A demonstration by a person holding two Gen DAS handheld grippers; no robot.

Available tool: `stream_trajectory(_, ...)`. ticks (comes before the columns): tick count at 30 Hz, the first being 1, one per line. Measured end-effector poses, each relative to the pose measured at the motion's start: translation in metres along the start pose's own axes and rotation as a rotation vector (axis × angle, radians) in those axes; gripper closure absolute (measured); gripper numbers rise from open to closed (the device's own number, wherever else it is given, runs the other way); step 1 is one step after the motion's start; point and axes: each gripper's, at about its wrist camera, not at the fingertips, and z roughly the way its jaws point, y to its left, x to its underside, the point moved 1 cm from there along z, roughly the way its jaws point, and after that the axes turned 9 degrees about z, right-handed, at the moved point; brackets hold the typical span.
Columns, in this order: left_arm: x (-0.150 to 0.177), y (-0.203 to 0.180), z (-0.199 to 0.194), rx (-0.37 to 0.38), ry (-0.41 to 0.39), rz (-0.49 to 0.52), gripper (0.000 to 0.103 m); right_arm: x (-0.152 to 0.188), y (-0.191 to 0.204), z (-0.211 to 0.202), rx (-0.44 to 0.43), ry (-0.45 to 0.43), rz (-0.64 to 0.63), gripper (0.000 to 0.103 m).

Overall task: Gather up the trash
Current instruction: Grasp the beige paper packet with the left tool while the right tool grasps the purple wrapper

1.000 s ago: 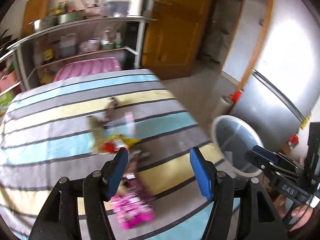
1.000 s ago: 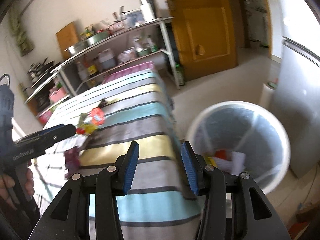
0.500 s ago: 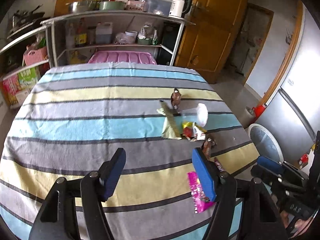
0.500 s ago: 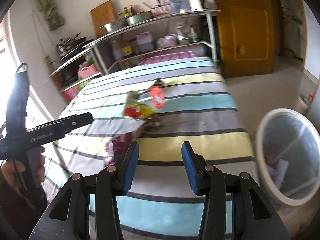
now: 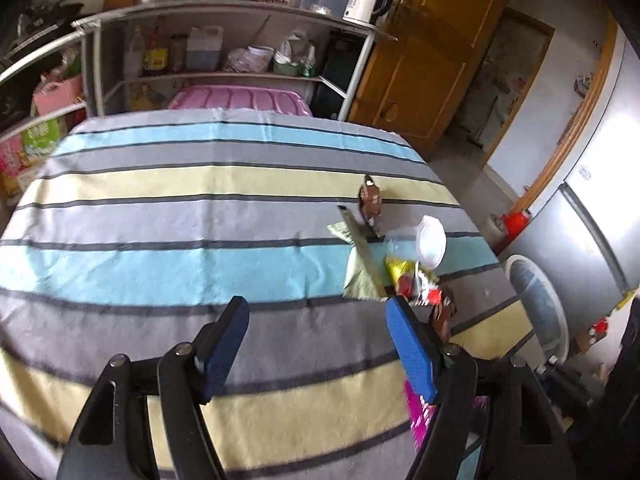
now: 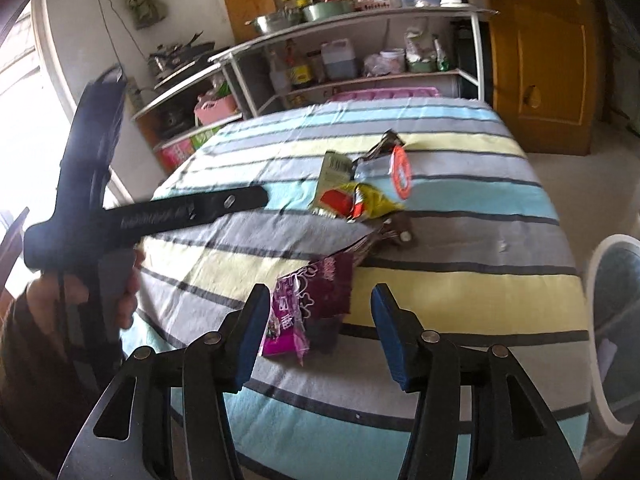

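Several wrappers lie on the striped tablecloth [image 5: 160, 264]: a magenta packet [image 6: 304, 304], a red and yellow wrapper [image 6: 360, 200], a pale green packet [image 5: 360, 268], a brown wrapper [image 5: 370, 200] and a clear plastic cup [image 5: 430, 240]. My left gripper [image 5: 316, 332] is open and empty above the cloth, left of the pile. My right gripper [image 6: 320, 320] is open and empty, just above and in front of the magenta packet. The left gripper also shows in the right wrist view [image 6: 224, 204].
A white trash bin [image 6: 616, 320] stands on the floor right of the table; it also shows in the left wrist view [image 5: 536, 304]. Metal shelves [image 5: 224, 40] with kitchenware stand behind the table. A wooden door [image 5: 420, 60] and a grey fridge [image 5: 592, 220] are at right.
Both grippers have swung left, away from the bin and over the table. The right gripper now faces the magenta packet. Both stay open and empty.
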Motion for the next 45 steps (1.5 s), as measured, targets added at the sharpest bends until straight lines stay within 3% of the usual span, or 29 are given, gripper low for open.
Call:
stream_trajectory(2, -0.007, -0.004, 0.007, -0.015, 0.01, 0.015, 0.03, 0.001, 0.001, 0.006, 0.013, 0.013, -0.01, 0.049)
stream_trajectory(6, -0.02, -0.006, 0.024, 0.026, 0.016, 0.016, 0.03, 0.001, -0.003, 0.015, 0.01, 0.039, -0.014, 0.049)
stream_trajectory(20, -0.037, -0.014, 0.064, -0.002, 0.085, 0.062, 0.031, 0.0, -0.005, 0.021, -0.007, 0.05, -0.026, 0.05)
stream_trajectory(26, -0.037, -0.018, 0.065, -0.068, 0.093, 0.115, 0.044, 0.001, -0.003, 0.02, -0.01, 0.049, -0.037, 0.053)
stream_trajectory(29, -0.038, -0.018, 0.064, -0.08, 0.094, 0.123, 0.054, 0.003, -0.001, 0.02, -0.016, 0.049, -0.045, 0.058)
stream_trajectory(37, -0.037, -0.02, 0.062, -0.08, 0.096, 0.132, 0.086, 0.003, -0.002, 0.018, -0.013, 0.045, -0.034, 0.059)
stream_trajectory(45, -0.034, -0.018, 0.059, -0.075, 0.089, 0.118, 0.087, 0.004, -0.003, 0.016, -0.001, 0.033, -0.031, 0.063)
